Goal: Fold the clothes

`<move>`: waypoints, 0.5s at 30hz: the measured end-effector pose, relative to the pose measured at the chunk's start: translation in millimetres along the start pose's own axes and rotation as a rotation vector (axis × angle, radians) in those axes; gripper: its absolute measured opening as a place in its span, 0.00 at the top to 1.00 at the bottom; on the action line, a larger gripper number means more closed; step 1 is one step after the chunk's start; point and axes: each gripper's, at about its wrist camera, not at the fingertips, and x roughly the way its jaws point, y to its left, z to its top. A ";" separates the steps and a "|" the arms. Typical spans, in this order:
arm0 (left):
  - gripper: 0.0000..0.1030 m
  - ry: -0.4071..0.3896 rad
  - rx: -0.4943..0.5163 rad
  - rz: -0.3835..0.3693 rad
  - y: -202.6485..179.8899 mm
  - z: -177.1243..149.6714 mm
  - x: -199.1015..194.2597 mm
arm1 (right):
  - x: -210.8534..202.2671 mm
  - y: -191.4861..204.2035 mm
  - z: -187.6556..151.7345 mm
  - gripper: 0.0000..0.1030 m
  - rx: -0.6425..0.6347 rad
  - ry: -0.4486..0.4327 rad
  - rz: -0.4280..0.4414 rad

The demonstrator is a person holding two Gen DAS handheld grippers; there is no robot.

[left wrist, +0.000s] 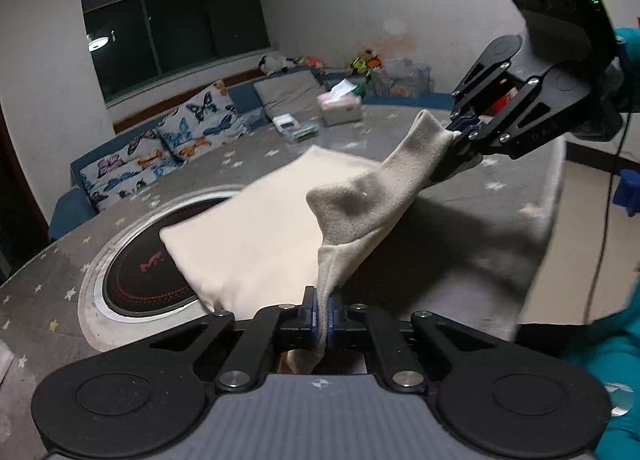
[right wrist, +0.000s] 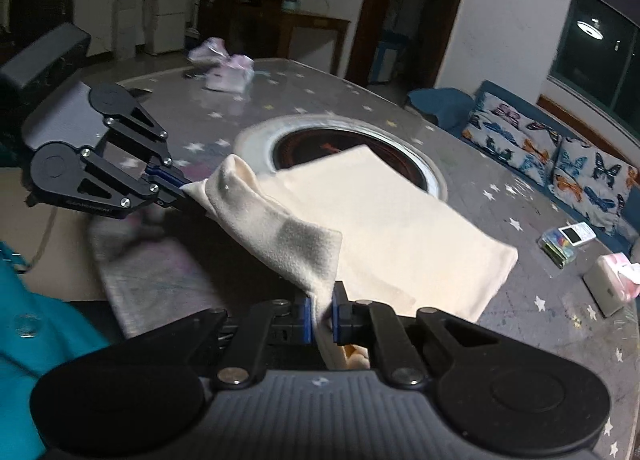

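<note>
The left gripper (left wrist: 323, 310) has its jaws clamped on one near corner of the cream garment (left wrist: 256, 228), and the right gripper (right wrist: 323, 310) has its jaws clamped on the other near corner, so the near edge hangs lifted between them while the far part of the cloth lies flat on the grey star-patterned worktop (left wrist: 48, 292), partly over the round inset cooktop (left wrist: 140, 276). The span of fabric between the two grips sags and already shows a slack wrinkle near the middle. The step in hand looks like carrying this near edge over the resting part to make a fold. The main risk is an uneven fold: if one gripper travels faster or higher than the other, the edge will skew and the corners will not meet the far edge. Each grip seems to catch only a thin pinch of soft fleece, so a sharp tug could pull a corner free. Pulling too far along the worktop could also drag the resting part off its flat lay, and the tissue box (left wrist: 340, 110) beyond sits near enough to be brushed.
</note>
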 end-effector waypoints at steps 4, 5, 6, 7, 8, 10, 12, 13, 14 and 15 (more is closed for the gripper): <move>0.95 -0.030 -0.029 -0.007 -12.0 2.7 -38.8 | -31.1 21.0 1.0 0.92 -0.031 -0.011 0.025; 0.95 -0.036 -0.034 -0.008 -13.9 3.6 -44.5 | -38.7 27.1 1.4 0.92 -0.041 -0.013 0.030; 0.95 -0.041 -0.032 -0.007 -15.4 4.9 -48.0 | -42.3 29.9 2.2 0.92 -0.048 -0.012 0.031; 0.95 -0.045 -0.022 -0.002 -16.4 6.5 -49.3 | -44.2 31.0 4.4 0.92 -0.055 -0.009 0.028; 0.95 -0.050 -0.015 0.002 -16.1 8.5 -49.4 | -46.0 31.9 6.7 0.92 -0.061 -0.007 0.026; 0.95 -0.060 -0.026 0.010 -8.7 15.2 -43.1 | -43.8 26.0 12.8 0.92 -0.058 -0.002 0.012; 0.95 -0.068 -0.042 0.019 2.0 22.8 -33.0 | -39.8 17.8 18.1 0.92 -0.049 0.000 0.001; 0.95 -0.072 -0.044 0.025 7.7 27.8 -26.3 | -37.3 13.2 20.9 0.92 -0.044 0.001 -0.004; 0.95 -0.076 -0.047 0.031 13.3 32.8 -19.6 | -32.6 6.0 24.6 0.92 -0.037 0.003 -0.008; 0.95 -0.080 -0.049 0.037 19.0 37.8 -12.9 | -27.5 -1.7 28.5 0.92 -0.029 0.006 -0.013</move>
